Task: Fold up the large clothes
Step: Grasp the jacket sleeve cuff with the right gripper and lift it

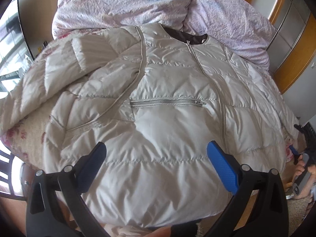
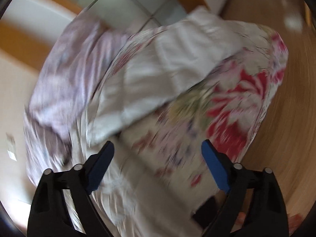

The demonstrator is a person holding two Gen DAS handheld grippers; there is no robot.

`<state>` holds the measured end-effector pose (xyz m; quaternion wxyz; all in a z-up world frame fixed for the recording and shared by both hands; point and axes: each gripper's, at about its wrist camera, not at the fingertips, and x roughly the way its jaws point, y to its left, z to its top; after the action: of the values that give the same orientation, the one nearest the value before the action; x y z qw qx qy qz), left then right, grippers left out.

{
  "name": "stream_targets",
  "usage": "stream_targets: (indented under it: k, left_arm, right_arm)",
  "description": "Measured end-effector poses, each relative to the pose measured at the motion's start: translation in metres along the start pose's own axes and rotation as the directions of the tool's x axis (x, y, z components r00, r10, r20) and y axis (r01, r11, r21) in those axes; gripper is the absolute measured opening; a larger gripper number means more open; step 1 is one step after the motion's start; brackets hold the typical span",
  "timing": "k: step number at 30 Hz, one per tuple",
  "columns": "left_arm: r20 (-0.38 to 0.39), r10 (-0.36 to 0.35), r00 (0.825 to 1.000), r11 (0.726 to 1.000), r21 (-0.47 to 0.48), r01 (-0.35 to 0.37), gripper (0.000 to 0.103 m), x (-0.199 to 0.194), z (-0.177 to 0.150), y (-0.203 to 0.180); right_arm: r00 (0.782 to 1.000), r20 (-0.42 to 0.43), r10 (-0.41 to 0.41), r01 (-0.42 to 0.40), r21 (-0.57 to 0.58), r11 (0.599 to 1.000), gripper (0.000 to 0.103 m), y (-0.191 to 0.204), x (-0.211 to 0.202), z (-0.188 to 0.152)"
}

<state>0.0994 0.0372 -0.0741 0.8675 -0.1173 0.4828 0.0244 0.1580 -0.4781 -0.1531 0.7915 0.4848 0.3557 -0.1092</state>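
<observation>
- Left hand-held gripper [image 1: 156, 154] hangs just above the lower front of the jacket [image 1: 167, 102], its two blue-padded fingers [image 1: 222, 167] spread wide with nothing between them.
- Right hand-held gripper [image 2: 157, 154] is likewise spread and empty, tilted over the bed's side; its view is motion-blurred.
- Around the jacket: a crumpled lilac quilt [image 1: 122, 2] is heaped just beyond the collar, and the floral bedsheet [image 2: 237, 94] shows at the bed's edges. Wooden floor [image 2: 276, 138] lies beside the bed.
- In the left view, the right gripper and the hand holding it [image 1: 302, 167] peek in at the far right edge, beside the jacket's hem side.
- Pale grey and quilted, the jacket lies front-up on the bed, zipped closed, its long axis running from the hem near the left gripper to the dark-lined collar [image 1: 187, 37] away from it.
- One sleeve [image 1: 85, 67] is folded over across the chest; a zipped pocket [image 1: 167, 102] runs crosswise.
</observation>
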Motion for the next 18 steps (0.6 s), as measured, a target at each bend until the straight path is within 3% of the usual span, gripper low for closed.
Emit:
stream_targets:
  k: [3,8,10,13,18]
  left_arm:
    - [-0.019,-0.037,0.999,0.999,-0.033,0.036,0.101,0.011,0.006,0.003]
    - [-0.047,-0.140,0.989,0.988,-0.072,0.137,0.101,0.031,0.014,0.009]
    - [-0.057,-0.194,0.979,0.977,-0.101,0.187,0.101,0.037,0.016,0.013]
    - [-0.046,-0.223,0.974,0.970,-0.108,0.217,0.101,0.042,0.019,0.014]
    - [-0.044,-0.239,0.970,0.967,-0.098,0.233,0.101,0.047,0.022,0.015]
  right_arm:
    - [0.999,0.032,0.023,-0.028,0.159,0.987,0.078,-0.032,0.007,0.031]
    - [0.992,0.101,0.069,-0.093,0.258,0.962,0.064,-0.056,0.007,0.062]
    - [0.991,0.118,0.059,-0.090,0.281,0.956,0.048,-0.058,0.009,0.073]
    - [0.992,0.124,0.013,-0.048,0.285,0.957,0.022,-0.063,0.011,0.085]
    - [0.980,0.182,-0.075,0.050,0.139,0.989,0.011,-0.039,-0.003,0.091]
